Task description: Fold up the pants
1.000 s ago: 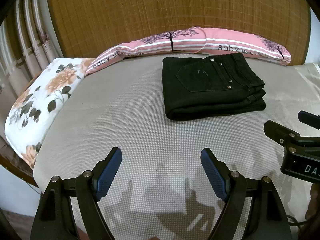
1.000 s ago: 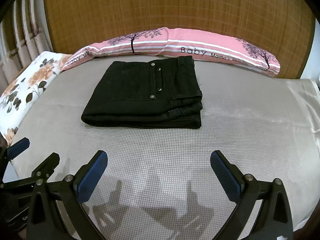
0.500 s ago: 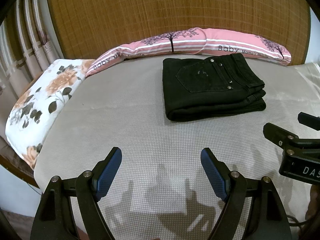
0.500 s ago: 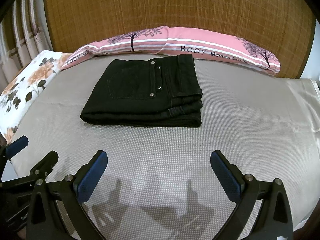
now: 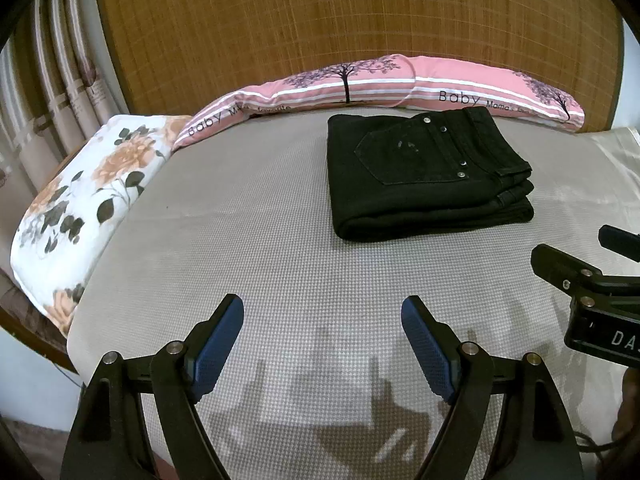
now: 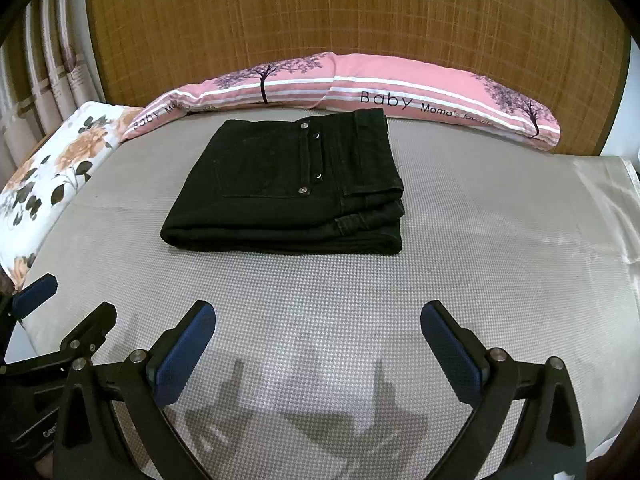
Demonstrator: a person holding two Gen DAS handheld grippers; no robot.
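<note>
Black pants [image 5: 424,176] [image 6: 288,184] lie folded into a thick rectangle on the grey bed sheet [image 5: 260,248] [image 6: 480,240], back pocket and rivets facing up. My left gripper [image 5: 322,320] hangs open above the sheet, well short of the pants, with nothing between its blue pads. My right gripper [image 6: 318,324] is open too, just as far back from the pants and holding nothing. Each gripper shows at the edge of the other's view: the right gripper [image 5: 592,276], the left gripper [image 6: 60,312].
A long pink pillow [image 5: 384,84] [image 6: 360,88] lies along the woven headboard [image 5: 320,20] behind the pants. A floral pillow [image 5: 88,192] [image 6: 52,168] sits at the bed's left edge, curtains [image 5: 48,100] beyond. A shiny cloth [image 6: 608,208] covers the right side.
</note>
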